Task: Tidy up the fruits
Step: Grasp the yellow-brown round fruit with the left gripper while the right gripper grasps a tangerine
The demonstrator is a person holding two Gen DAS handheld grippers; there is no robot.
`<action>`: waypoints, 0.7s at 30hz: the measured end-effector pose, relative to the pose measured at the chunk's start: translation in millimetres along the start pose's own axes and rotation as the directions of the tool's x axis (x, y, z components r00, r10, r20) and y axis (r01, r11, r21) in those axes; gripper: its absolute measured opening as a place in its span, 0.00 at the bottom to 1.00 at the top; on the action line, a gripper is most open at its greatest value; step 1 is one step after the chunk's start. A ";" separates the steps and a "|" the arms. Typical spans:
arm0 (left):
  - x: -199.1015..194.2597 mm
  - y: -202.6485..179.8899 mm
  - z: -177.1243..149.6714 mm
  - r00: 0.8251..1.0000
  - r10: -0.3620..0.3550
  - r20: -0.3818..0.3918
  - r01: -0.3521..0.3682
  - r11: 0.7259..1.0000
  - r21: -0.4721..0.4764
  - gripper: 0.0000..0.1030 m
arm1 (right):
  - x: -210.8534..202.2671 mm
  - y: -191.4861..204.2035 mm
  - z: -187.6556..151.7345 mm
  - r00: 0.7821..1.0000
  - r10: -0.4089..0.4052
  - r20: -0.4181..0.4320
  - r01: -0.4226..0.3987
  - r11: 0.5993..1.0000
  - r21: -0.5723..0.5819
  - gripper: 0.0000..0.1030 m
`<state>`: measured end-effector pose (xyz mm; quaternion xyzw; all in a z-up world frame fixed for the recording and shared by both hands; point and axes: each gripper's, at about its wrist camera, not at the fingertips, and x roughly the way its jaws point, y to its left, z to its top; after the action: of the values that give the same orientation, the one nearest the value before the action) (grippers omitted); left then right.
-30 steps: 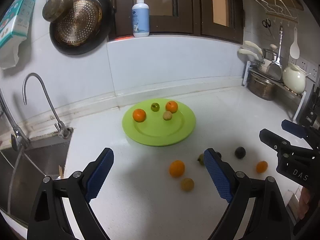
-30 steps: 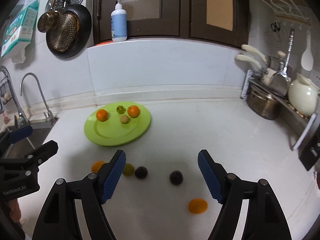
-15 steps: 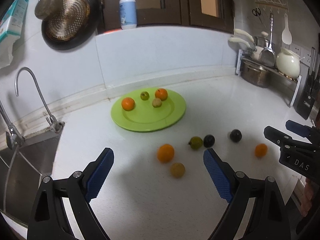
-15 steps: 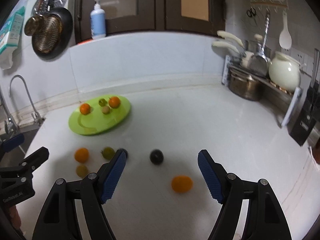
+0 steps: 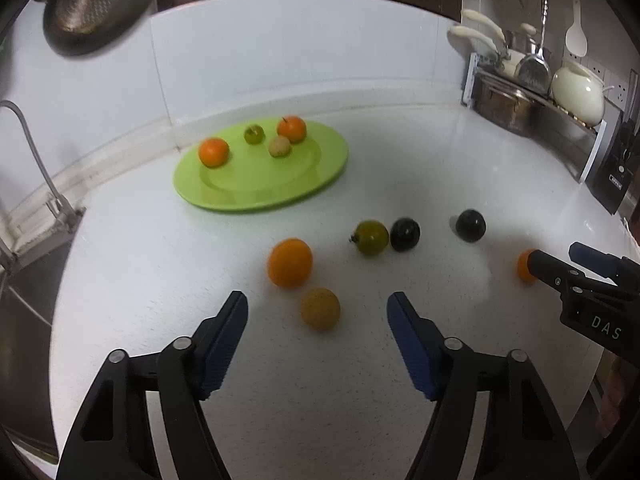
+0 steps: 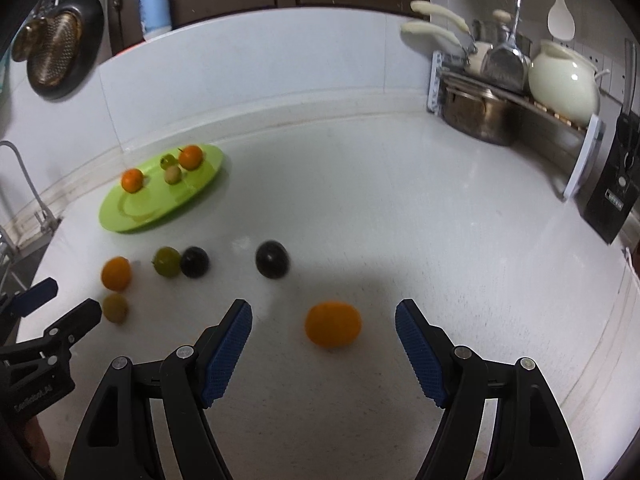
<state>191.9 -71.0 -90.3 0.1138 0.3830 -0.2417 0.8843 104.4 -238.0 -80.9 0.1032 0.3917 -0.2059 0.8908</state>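
Left gripper: released, nothing between the blue pads; its jaws have just been closing. It hangs over the white counter.
Yellow fruit: small and dull, on the counter just ahead of the left gripper's tips, in line with the gap but touched by neither pad.
Right gripper: released, pads apart and bare.
Loose orange: on the counter just ahead of the right gripper's tips, in line with the gap; no pad touches it.
Larger orange: just behind the yellow fruit in the left wrist view, close to it; whether they touch cannot be told.
Green fruit: further back, with a small stem, touching or nearly touching a dark fruit on its right.
Second dark fruit: alone, apart from that pair, to their right.
Green plate: behind the loose fruits, near the wall. It carries two oranges, a small green fruit and a pale round fruit, all gathered on its far half.
Tap: at the left edge, by the sink.
Rack: far right corner, holding a steel pot and a cream pot.
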 end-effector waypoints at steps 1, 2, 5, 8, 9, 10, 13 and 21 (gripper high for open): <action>2.9 -0.7 -0.7 1.000 -0.002 -0.007 0.002 1.000 0.001 0.65 | 3.0 -1.8 -0.9 1.000 0.000 -0.007 0.000 1.000 0.003 0.71; 5.3 -1.1 -1.7 1.000 -0.003 -0.014 0.003 1.000 0.001 0.62 | 5.7 -3.1 -1.9 1.000 0.004 -0.015 -0.004 1.000 0.007 0.70; 12.4 -2.3 -3.6 0.999 -0.011 -0.036 0.011 1.000 0.001 0.57 | 12.1 -5.1 -4.8 0.999 0.009 -0.037 -0.009 1.000 0.010 0.64; 18.2 -3.1 -3.8 0.999 -0.009 -0.051 0.009 1.000 0.003 0.51 | 17.1 -7.1 -6.2 0.999 0.013 -0.049 -0.012 1.000 0.015 0.58; 20.0 -2.9 -3.7 0.998 -0.009 -0.056 0.010 1.000 0.003 0.50 | 18.5 -7.3 -6.3 0.999 0.016 -0.051 -0.015 1.000 0.017 0.58; 21.5 -2.6 -3.6 0.998 -0.011 -0.062 0.011 1.000 0.002 0.47 | 19.9 -7.3 -6.3 0.998 0.015 -0.053 -0.014 1.000 0.016 0.57; 25.8 -1.8 -2.9 0.997 -0.009 -0.072 0.009 1.000 -0.005 0.42 | 24.2 -7.4 -5.5 0.998 0.014 -0.061 -0.013 1.000 0.015 0.52; 32.5 2.5 -2.3 0.995 -0.021 -0.099 0.019 1.000 -0.018 0.31 | 30.4 -6.6 -4.5 0.998 0.010 -0.067 -0.009 1.000 0.012 0.45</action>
<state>210.9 -79.0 -115.6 0.1145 0.4297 -0.2411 0.8626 117.0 -251.0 -106.6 0.1172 0.4195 -0.2004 0.8776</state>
